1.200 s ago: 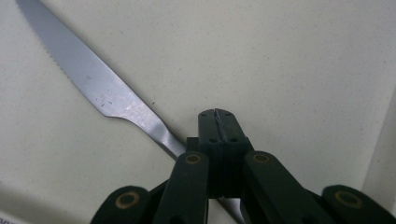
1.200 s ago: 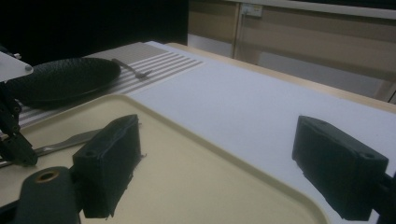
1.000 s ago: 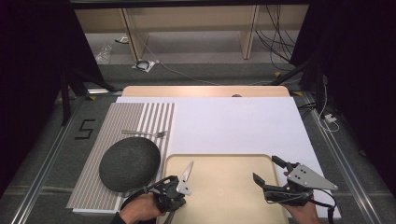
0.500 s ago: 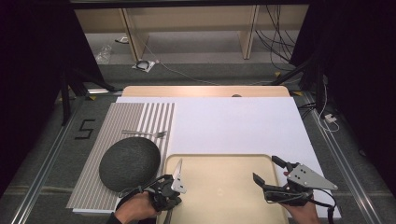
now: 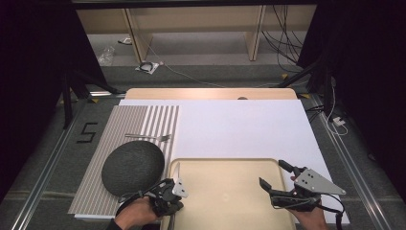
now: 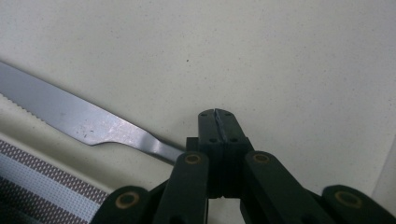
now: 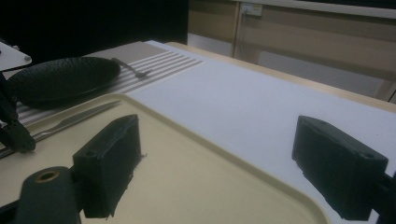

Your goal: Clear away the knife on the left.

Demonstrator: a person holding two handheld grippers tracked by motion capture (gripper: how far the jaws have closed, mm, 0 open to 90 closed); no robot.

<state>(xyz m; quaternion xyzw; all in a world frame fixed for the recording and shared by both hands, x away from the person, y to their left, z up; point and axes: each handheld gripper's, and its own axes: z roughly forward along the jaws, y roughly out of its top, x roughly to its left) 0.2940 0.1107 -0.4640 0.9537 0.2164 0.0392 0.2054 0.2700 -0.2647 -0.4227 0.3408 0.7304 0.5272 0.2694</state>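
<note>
My left gripper (image 6: 217,113) jaws pressed together, empty, over tray (image 5: 230,201) left edge. Knife (image 6: 84,122) lies just beside it on tray, blade toward far side. My right gripper (image 5: 274,175) spread wide above tray's right part. Farther left: black plate (image 5: 132,166), fork (image 5: 148,137) on striped mat (image 5: 122,125).

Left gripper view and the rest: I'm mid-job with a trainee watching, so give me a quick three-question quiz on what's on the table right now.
1. True or false: the right gripper is clamped on the fork.
2. What does the left gripper hold? A) a spoon B) the knife C) nothing
3. Fill in: the dark plate rests on the striped ____.

Key:
1. False. Its jaws stand apart above the tray, and the fork lies far off on the placemat.
2. B. The jaws are closed, with the knife handle running under them.
3. placemat.
</note>
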